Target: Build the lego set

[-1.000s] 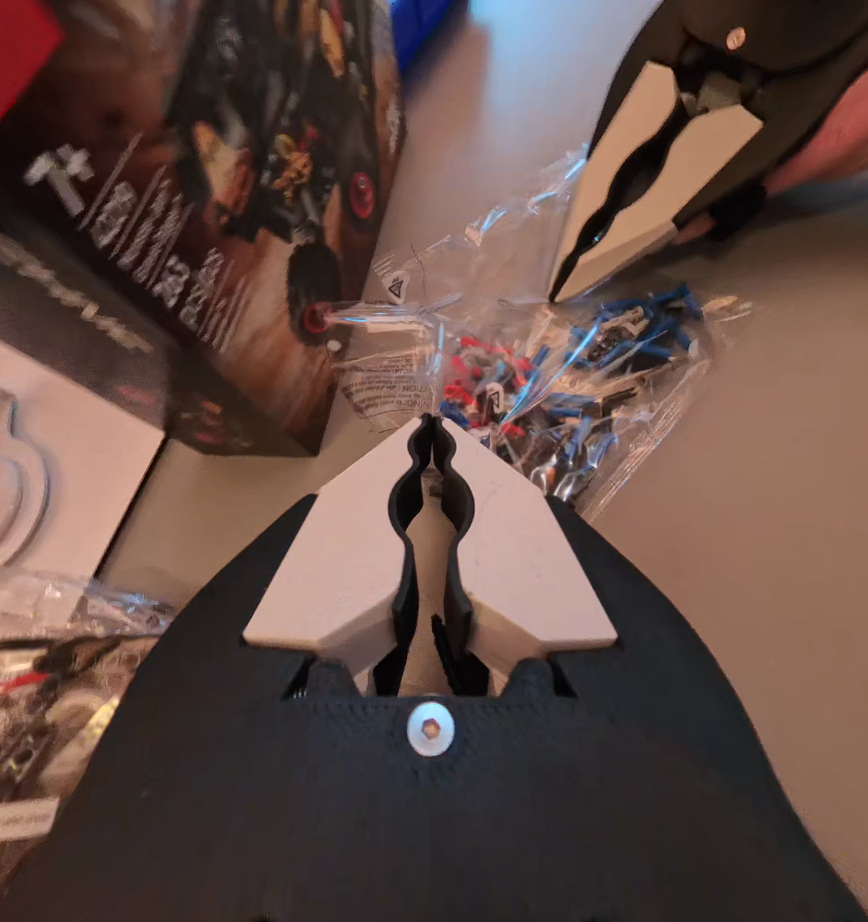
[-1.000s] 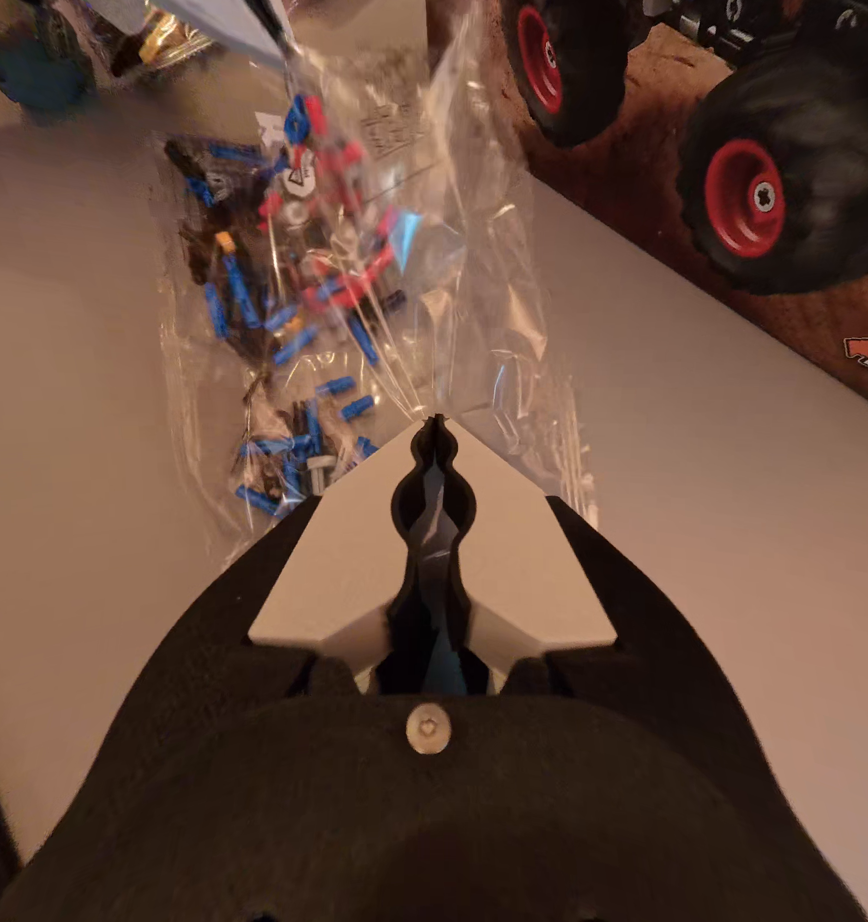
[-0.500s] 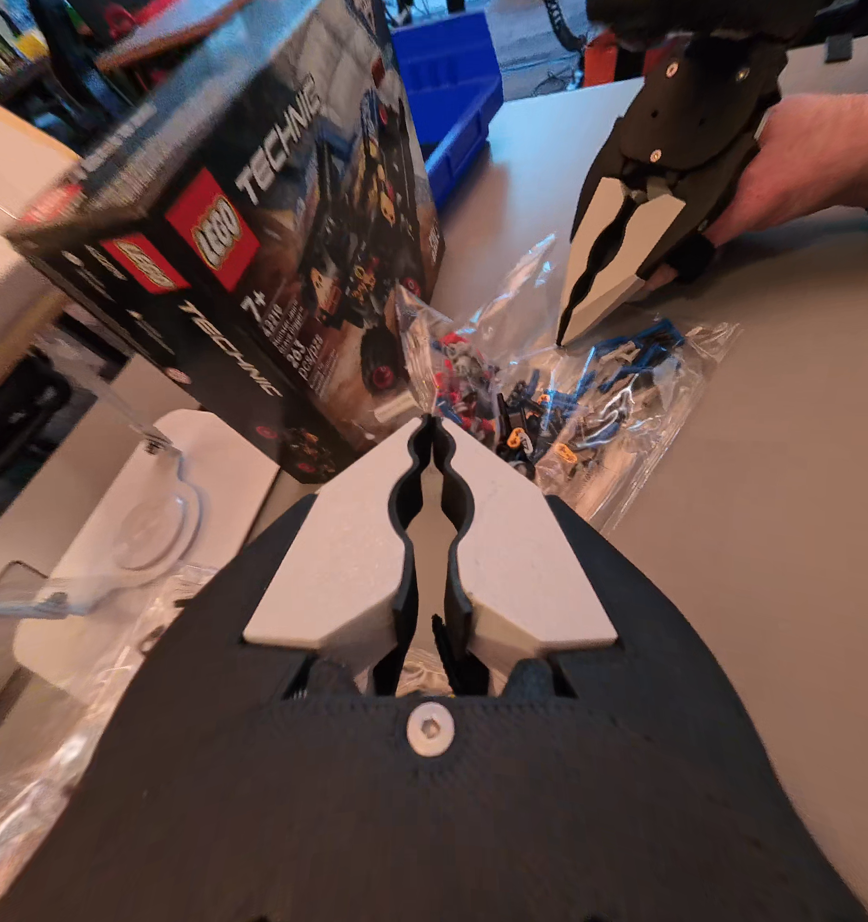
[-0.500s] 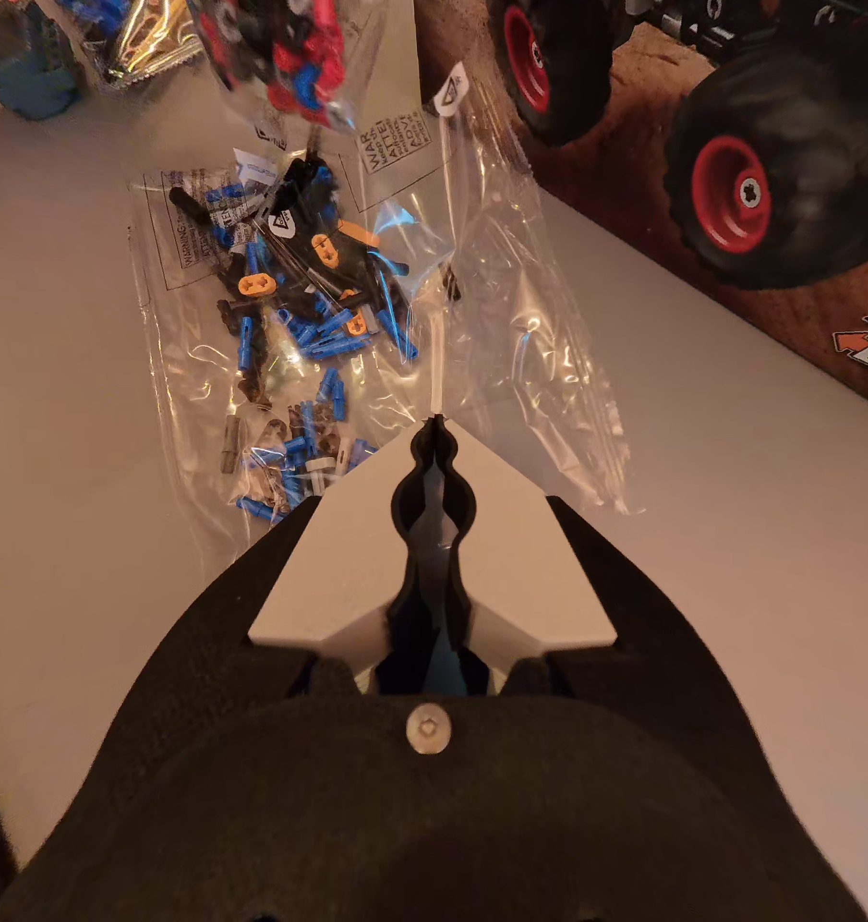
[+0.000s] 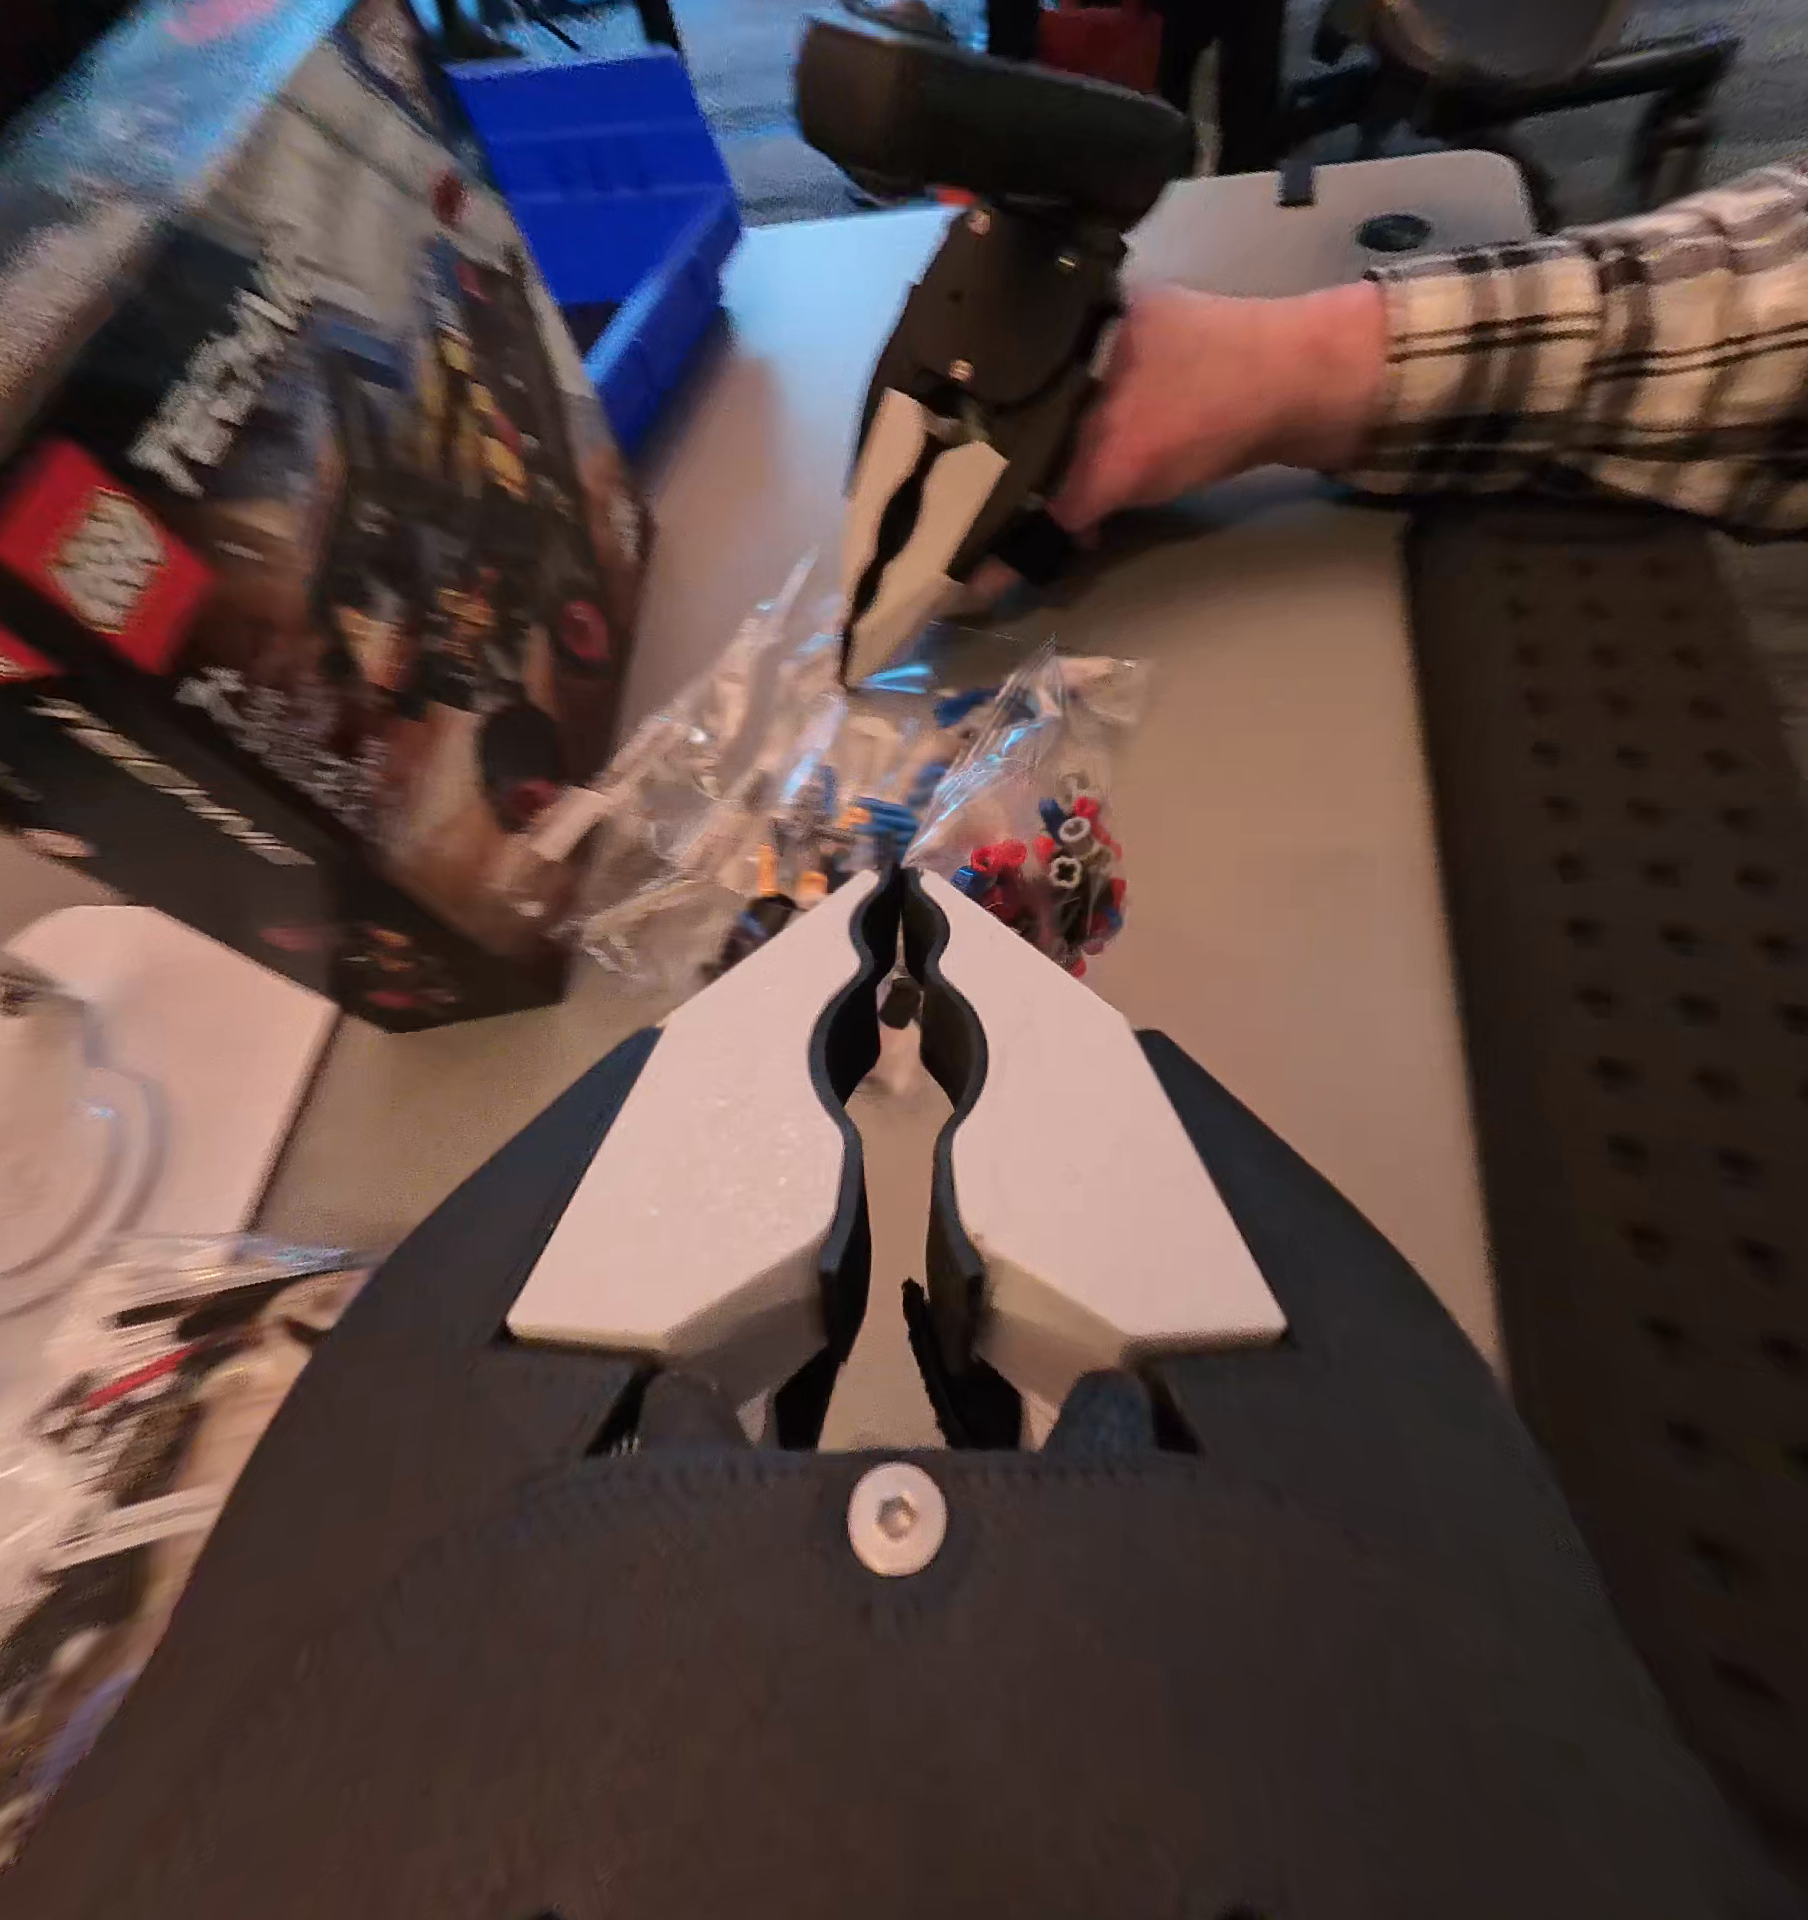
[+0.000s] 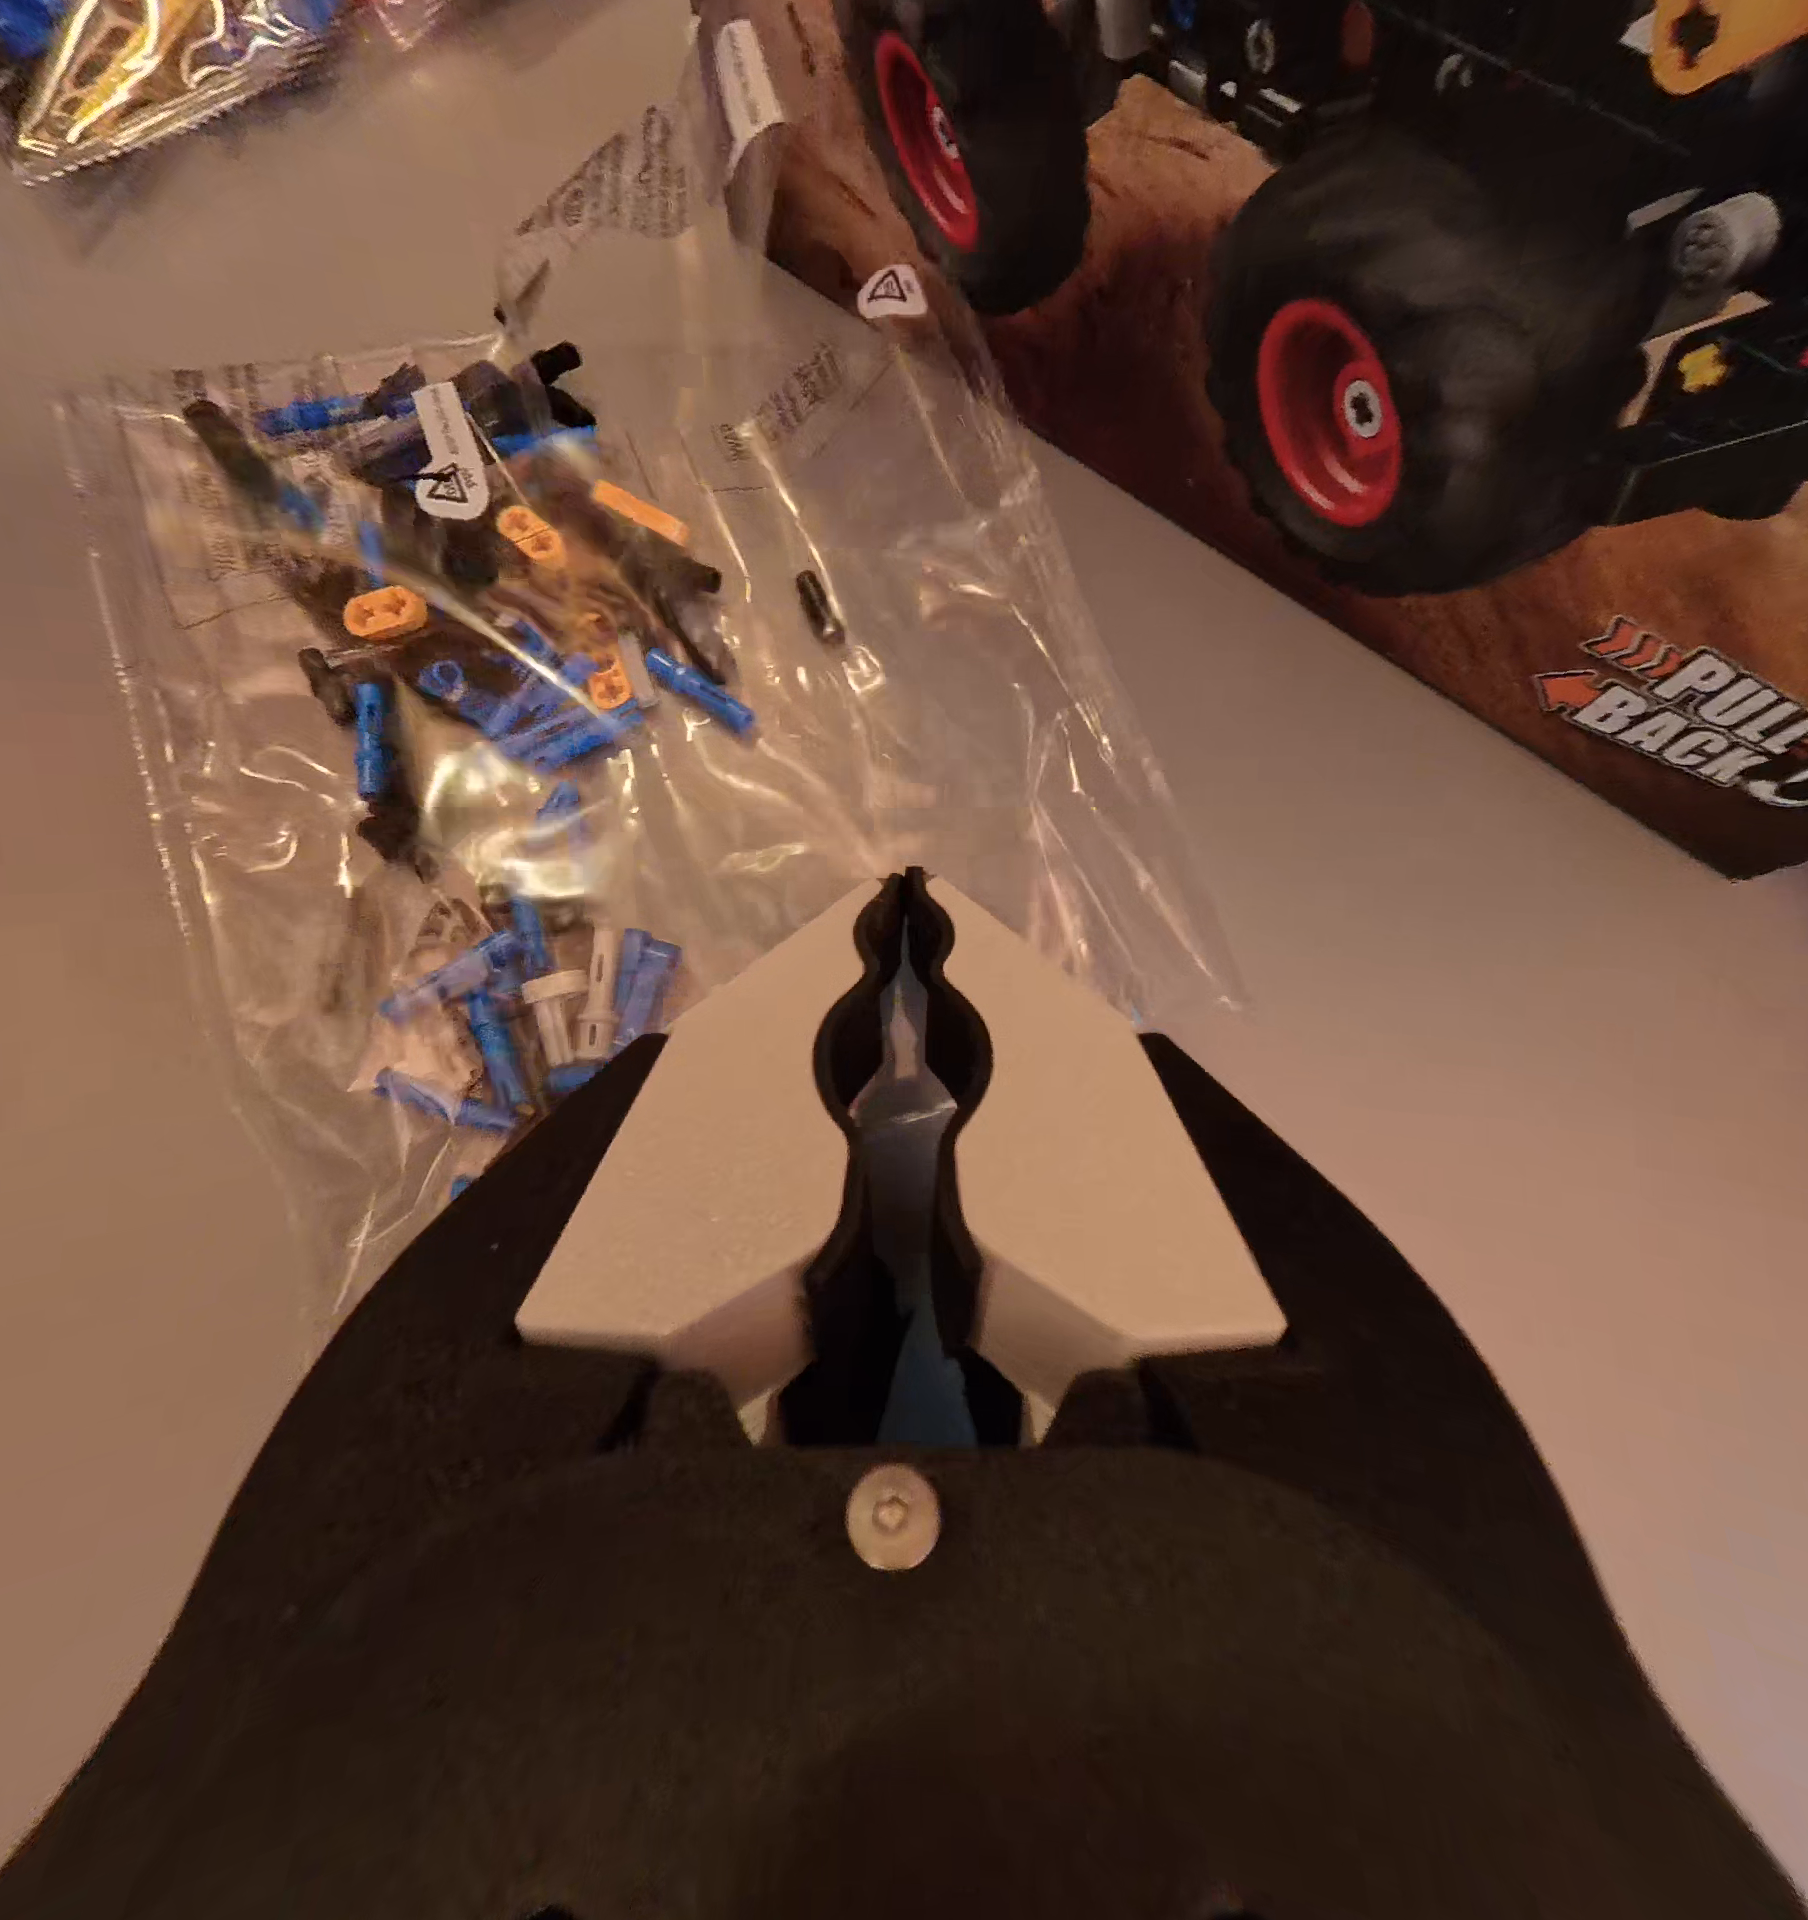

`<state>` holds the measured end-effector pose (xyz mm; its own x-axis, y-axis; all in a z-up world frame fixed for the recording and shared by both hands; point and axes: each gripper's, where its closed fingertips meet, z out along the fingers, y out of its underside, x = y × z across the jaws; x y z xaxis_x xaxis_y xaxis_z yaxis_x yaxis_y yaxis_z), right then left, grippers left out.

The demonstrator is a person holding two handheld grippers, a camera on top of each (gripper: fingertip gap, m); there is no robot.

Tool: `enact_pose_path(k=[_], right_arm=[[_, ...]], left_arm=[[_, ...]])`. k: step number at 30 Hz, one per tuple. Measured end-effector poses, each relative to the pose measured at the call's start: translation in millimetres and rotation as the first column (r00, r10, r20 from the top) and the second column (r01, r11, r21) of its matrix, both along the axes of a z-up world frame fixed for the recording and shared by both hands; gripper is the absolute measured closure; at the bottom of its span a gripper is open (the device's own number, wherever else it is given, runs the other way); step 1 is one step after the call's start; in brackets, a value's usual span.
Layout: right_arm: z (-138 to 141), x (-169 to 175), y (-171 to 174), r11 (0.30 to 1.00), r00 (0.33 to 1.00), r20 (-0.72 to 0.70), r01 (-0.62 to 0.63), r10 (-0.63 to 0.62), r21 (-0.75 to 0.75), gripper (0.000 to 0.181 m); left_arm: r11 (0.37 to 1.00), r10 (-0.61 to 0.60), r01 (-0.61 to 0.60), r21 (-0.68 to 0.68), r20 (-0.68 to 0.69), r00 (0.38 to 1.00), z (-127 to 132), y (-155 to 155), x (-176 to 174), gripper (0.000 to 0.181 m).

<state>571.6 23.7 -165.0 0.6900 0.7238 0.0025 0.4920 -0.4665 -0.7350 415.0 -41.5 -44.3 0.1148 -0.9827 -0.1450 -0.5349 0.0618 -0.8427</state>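
1. We see the left gripper clenched on the corner of a small clear bag of red and blue pieces, lifted off the grey table.
2. The right gripper is clenched on the edge of a larger flat bag of blue, black and orange pins lying on the table.
3. Beyond, the set's box stands just beside that bag.

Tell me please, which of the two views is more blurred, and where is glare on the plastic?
Left wrist view: motion blur smears the box and the bag at the lower left; the left gripper itself is sharp. Right wrist view: mostly sharp, warmer and dimmer, with white glare streaks on the clear bag.
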Motion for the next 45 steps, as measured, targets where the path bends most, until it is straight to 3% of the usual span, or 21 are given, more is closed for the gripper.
enact_pose_path(k=[5, 10, 14, 17, 23, 31, 34, 39, 42, 45], right_arm=[[20, 0, -2, 0.997, 1.000, -0.009, 0.009, -0.008, 0.074, 0.174], [44, -21, -26, 0.995, 0.998, -0.051, -0.036, 0.041, 0.089, 0.161], [35, -52, -55, 0.988, 0.988, -0.024, -0.152, 0.152, 0.012, 0.155], [13, -57, -59, 0.983, 0.980, 0.079, -0.180, 0.183, -0.041, 0.155], [1, -41, -41, 0.991, 0.985, 0.117, -0.117, 0.124, -0.069, 0.155], [29, -34, -36, 0.999, 0.994, 0.101, -0.049, 0.050, -0.011, 0.151], [47, -43, -38, 0.999, 0.999, 0.032, -0.037, 0.037, 0.000, 0.151], [67, -66, -41, 0.998, 0.996, -0.078, -0.036, 0.039, 0.042, 0.153], [57, -68, -34, 0.997, 0.999, -0.037, -0.028, 0.031, 0.075, 0.156], [47, -68, -34, 0.999, 0.998, -0.055, -0.036, 0.038, 0.039, 0.155]], left_arm=[[0.978, -0.058, 0.050, -0.202, -0.033, 0.998, -29, -26, 7, 0.181], [0.931, -0.073, 0.021, -0.365, -0.130, 0.989, -69, -25, 2, 0.181], [0.903, -0.072, -0.006, -0.430, -0.164, 0.984, -93, -19, 1, 0.181], [0.890, -0.078, 0.000, -0.456, -0.152, 0.985, -97, -20, 3, 0.175], [0.913, -0.052, 0.017, -0.407, -0.074, 0.996, -71, -12, -4, 0.139], [0.962, 0.114, -0.142, -0.235, -0.128, 0.985, -44, 33, -60, 0.132], [0.950, 0.262, -0.288, -0.122, -0.195, 0.945, -42, 69, -99, 0.132], [0.883, 0.440, -0.466, -0.049, -0.259, 0.860, -41, 117, -156, 0.121], [0.858, 0.462, -0.506, -0.086, -0.298, 0.835, -49, 134, -170, 0.117], [0.871, 0.447, -0.492, -0.007, -0.407, 0.797, -63, 143, -167, 0.116]])
